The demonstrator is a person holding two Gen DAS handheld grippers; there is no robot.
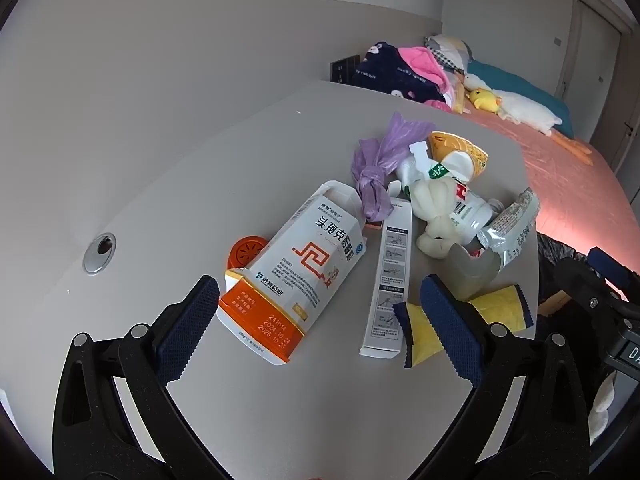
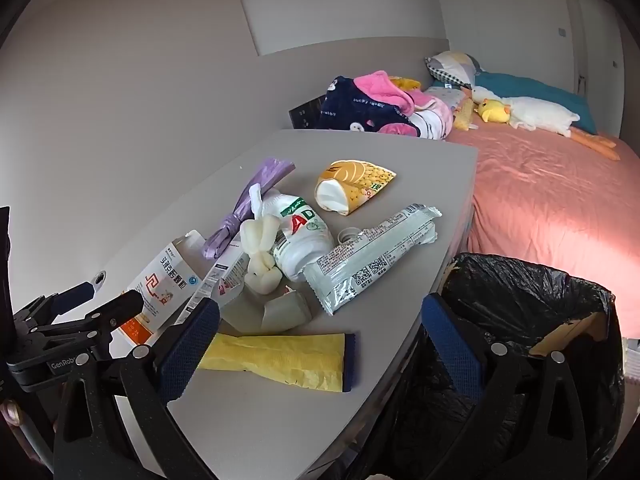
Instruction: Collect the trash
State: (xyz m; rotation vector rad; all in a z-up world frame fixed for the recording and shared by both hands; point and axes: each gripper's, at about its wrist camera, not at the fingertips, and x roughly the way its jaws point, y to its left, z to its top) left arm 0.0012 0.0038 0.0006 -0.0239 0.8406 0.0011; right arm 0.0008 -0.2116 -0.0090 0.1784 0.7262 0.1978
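Note:
Trash lies on a grey table (image 1: 280,400): a white and orange medicine box (image 1: 296,276), a narrow white box (image 1: 390,276), a yellow wrapper (image 2: 280,356), a knotted purple bag (image 1: 374,172), a white bottle (image 2: 300,236), a silvery snack wrapper (image 2: 376,252) and a yellow cup sleeve (image 2: 352,188). My left gripper (image 1: 320,320) is open above the medicine box, empty. My right gripper (image 2: 320,344) is open over the yellow wrapper at the table edge, empty. A bin with a black liner (image 2: 520,320) stands right of the table.
An orange cap (image 1: 246,254) and a metal cable hole (image 1: 100,256) are on the table's left. A wall runs behind the table. A bed with a pink sheet (image 2: 552,192), plush toys and piled clothes lies beyond the table.

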